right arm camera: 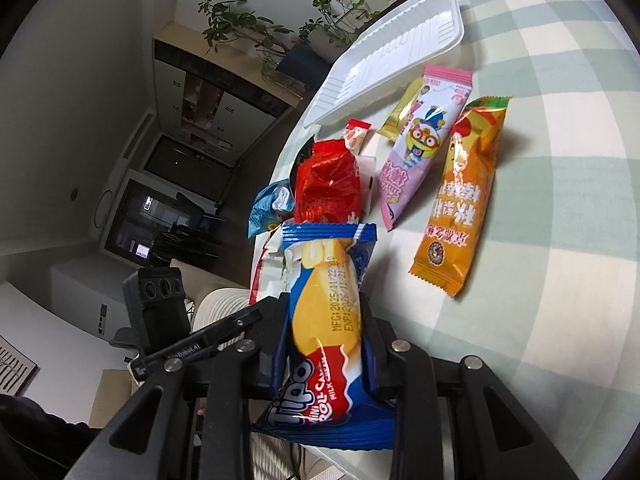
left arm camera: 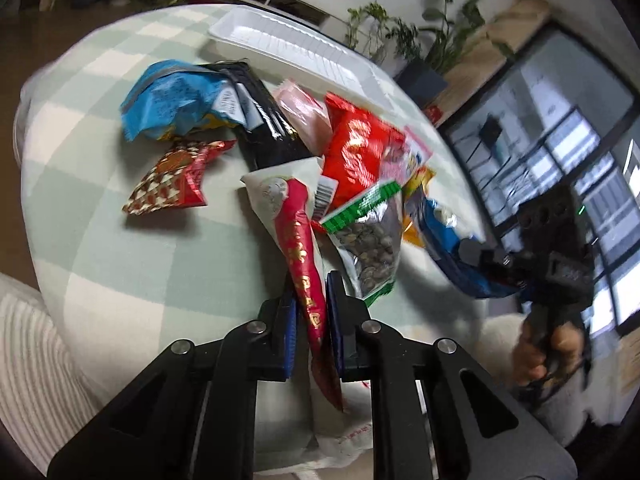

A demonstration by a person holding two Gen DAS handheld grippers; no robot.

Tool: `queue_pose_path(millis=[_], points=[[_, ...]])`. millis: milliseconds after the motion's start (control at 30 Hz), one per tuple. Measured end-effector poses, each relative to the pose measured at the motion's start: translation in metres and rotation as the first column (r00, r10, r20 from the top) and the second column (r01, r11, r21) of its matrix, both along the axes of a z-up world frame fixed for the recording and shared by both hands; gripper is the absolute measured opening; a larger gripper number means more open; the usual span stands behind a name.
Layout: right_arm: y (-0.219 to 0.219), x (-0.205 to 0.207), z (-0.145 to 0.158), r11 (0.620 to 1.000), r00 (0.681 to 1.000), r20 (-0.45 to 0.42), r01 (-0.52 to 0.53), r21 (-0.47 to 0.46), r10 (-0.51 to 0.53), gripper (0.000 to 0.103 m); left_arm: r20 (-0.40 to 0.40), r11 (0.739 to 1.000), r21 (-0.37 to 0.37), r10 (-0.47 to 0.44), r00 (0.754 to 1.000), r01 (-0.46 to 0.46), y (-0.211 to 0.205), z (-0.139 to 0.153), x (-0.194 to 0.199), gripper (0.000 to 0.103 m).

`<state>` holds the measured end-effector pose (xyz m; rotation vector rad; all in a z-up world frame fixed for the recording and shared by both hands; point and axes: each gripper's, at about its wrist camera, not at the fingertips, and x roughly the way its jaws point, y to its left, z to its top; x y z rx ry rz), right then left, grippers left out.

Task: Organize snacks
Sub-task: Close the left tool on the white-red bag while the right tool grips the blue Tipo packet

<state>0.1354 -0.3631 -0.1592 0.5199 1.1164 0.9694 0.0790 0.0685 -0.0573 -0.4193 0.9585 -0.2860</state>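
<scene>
In the left wrist view, the left gripper (left arm camera: 312,308) is pinching a long red and white snack packet with gold characters (left arm camera: 298,236); its blue pads are pressing on the thin red part of the packet from both sides, and the jaws are almost together. The packet is reaching forward over the table with the green and white checked cloth (left arm camera: 120,248). Beside it, a clear bag of dark seeds with a green top edge (left arm camera: 370,240) is lying. Farther on, a heap of snacks is lying: a crumpled blue bag (left arm camera: 172,100), a black pouch (left arm camera: 264,128), a shiny red bag (left arm camera: 356,148) and a red and white checked packet (left arm camera: 172,180). A white ribbed plastic tray (left arm camera: 288,48) is standing behind the heap. At the right edge the other gripper is appearing, blurred, so I cannot read its jaws from here.

In the right wrist view, the right gripper (right arm camera: 324,332) is holding a blue, yellow and red roll cake packet (right arm camera: 324,320) between its fingers, the jaws narrow around the packet's middle. Beyond it, a crinkled red wrapper (right arm camera: 328,184), a pink cartoon stick packet (right arm camera: 420,148) and an orange stick packet (right arm camera: 460,200) are lying on the cloth, the last two side by side. The white tray (right arm camera: 400,52) is lying past them, near the table edge.
</scene>
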Motion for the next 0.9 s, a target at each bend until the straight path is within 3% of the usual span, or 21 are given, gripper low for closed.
queue_pose_path(millis=[233,333,533,600,667,900], points=[[0.004,-0.002,-0.004,1.0,1.0,0.012,0.009,-0.01,-0.009,0.034,0.005,0.987,0.158,-0.043,0.999,0.042,-0.023,-0.003,0.01,0.016],[0.001,-0.002,-0.006,1.0,1.0,0.01,0.019,0.003,-0.019,0.034,0.013,0.99,0.134,-0.049,0.999,0.047,-0.025,-0.001,0.012,0.015],[-0.003,-0.004,-0.006,0.998,0.999,0.04,0.021,-0.051,-0.019,0.034,0.004,1.0,-0.008,-0.015,1.0,0.015,0.006,-0.008,0.008,0.012],[0.001,-0.008,-0.001,0.993,0.997,0.083,0.019,-0.115,-0.009,0.037,0.005,1.0,-0.016,-0.016,1.0,0.016,0.008,-0.008,0.007,0.012],[0.009,-0.015,0.005,0.98,0.99,0.139,0.013,-0.197,0.015,0.051,0.004,1.0,-0.019,-0.016,1.0,0.016,0.01,-0.008,0.007,0.012],[0.039,-0.041,0.007,0.904,0.954,0.269,-0.009,-0.427,0.136,0.054,0.005,1.0,-0.019,-0.02,1.0,0.02,0.013,-0.009,0.004,0.012]])
